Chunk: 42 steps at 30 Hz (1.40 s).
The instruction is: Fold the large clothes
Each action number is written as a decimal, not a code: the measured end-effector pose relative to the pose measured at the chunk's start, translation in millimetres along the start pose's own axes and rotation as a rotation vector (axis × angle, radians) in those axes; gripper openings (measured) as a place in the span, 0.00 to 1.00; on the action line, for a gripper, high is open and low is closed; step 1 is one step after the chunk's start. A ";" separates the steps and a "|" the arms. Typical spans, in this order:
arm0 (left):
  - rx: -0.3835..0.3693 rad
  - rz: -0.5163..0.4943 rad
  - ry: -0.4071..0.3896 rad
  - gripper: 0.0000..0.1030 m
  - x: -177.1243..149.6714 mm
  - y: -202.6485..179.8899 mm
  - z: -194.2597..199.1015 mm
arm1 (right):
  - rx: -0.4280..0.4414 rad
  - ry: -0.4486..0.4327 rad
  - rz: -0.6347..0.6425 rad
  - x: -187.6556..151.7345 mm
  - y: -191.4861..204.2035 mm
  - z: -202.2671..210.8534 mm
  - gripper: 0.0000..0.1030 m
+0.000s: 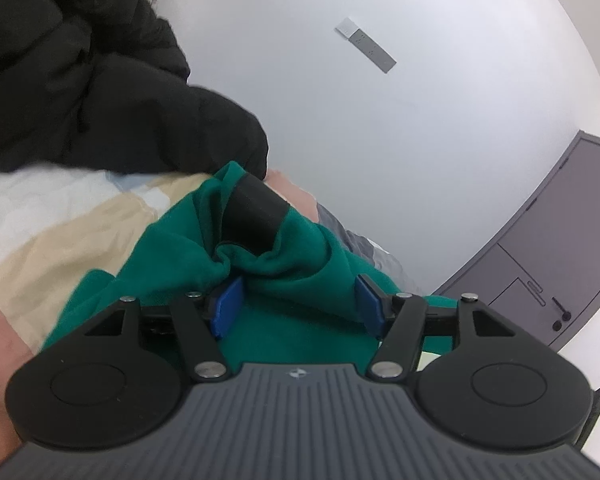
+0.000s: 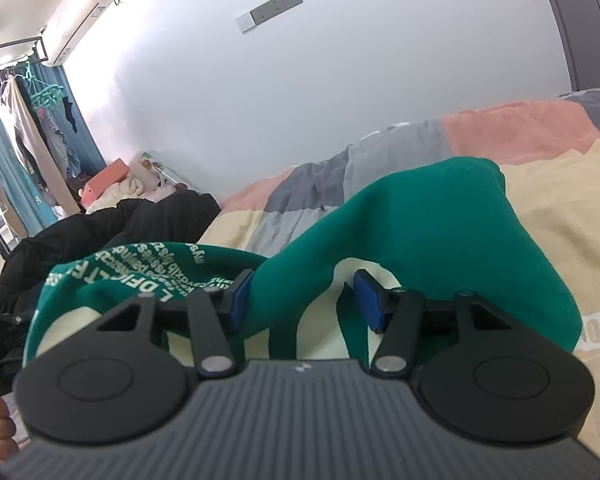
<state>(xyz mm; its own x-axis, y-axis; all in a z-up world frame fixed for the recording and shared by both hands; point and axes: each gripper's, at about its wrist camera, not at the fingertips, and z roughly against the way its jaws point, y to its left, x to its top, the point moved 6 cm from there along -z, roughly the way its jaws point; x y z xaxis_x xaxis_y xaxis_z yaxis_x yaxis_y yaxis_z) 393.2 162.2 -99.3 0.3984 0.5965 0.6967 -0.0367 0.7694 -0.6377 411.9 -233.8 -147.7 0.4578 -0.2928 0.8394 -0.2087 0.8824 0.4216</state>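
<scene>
Green sweatshirt (image 2: 420, 216) spread over patchwork quilt (image 2: 548, 208), black jacket (image 1: 80, 92) heaped behind it, left gripper (image 1: 296, 304) held parted around bunched green cloth, right gripper (image 2: 306, 300) held parted, cloth against one pad, grip uncertain.

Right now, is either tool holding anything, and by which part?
Neither tool grips anything. The left tool stands open with the green sweatshirt bunched loosely between its pads; the right tool stands open around a sleeve-like fold.
</scene>
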 end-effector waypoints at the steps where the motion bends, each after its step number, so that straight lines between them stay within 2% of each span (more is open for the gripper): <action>1: 0.007 -0.017 -0.008 0.68 1.0 -3.9 5.7 | -0.003 0.000 -0.001 1.3 2.8 1.3 0.55; 5: 0.035 -0.122 -0.056 0.71 7.3 -22.3 27.3 | -0.025 -0.047 0.036 9.3 13.6 23.6 0.59; 9: 0.014 -0.257 -0.110 0.75 9.0 -48.1 44.6 | -0.005 -0.114 0.141 13.2 38.7 51.4 0.62; 11: 0.008 -0.314 -0.099 0.76 4.9 -58.8 43.4 | 0.018 -0.129 0.213 13.3 55.5 57.9 0.69; 13: 0.031 -0.341 -0.085 0.76 -0.6 -61.2 36.9 | 0.040 -0.124 0.302 12.9 74.9 53.0 0.69; 15: 0.086 -0.348 -0.037 0.76 -6.2 -53.9 24.2 | 0.018 -0.104 0.387 11.7 91.6 39.6 0.69; 18: 0.165 -0.341 0.044 0.76 -16.5 -37.3 5.9 | 0.007 -0.037 0.392 11.5 99.5 8.1 0.69; 21: 0.176 -0.325 0.070 0.76 -20.9 -25.0 -2.8 | -0.027 0.046 0.347 5.9 93.1 -27.5 0.70; 26: 0.179 -0.300 0.104 0.76 -22.0 -9.3 -17.3 | -0.021 0.111 0.299 -11.0 77.5 -61.9 0.70; 29: 0.186 -0.313 0.110 0.76 -25.5 -3.4 -24.0 | -0.024 0.120 0.315 -17.9 76.6 -71.6 0.70; 36: 0.182 -0.282 0.081 0.76 -21.8 -10.0 -10.1 | -0.040 0.140 0.320 -16.1 81.2 -59.4 0.71; 42: 0.172 -0.230 0.027 0.77 -20.0 -27.0 33.4 | 0.007 0.118 0.269 -8.3 80.4 3.1 0.71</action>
<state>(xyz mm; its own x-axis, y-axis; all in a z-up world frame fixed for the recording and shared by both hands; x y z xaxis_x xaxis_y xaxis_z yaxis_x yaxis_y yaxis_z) 355.7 137.2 -85.0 0.4388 0.3977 0.8058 -0.0970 0.9125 -0.3975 388.6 -161.6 -119.7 0.4829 -0.0037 0.8757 -0.3422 0.9197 0.1926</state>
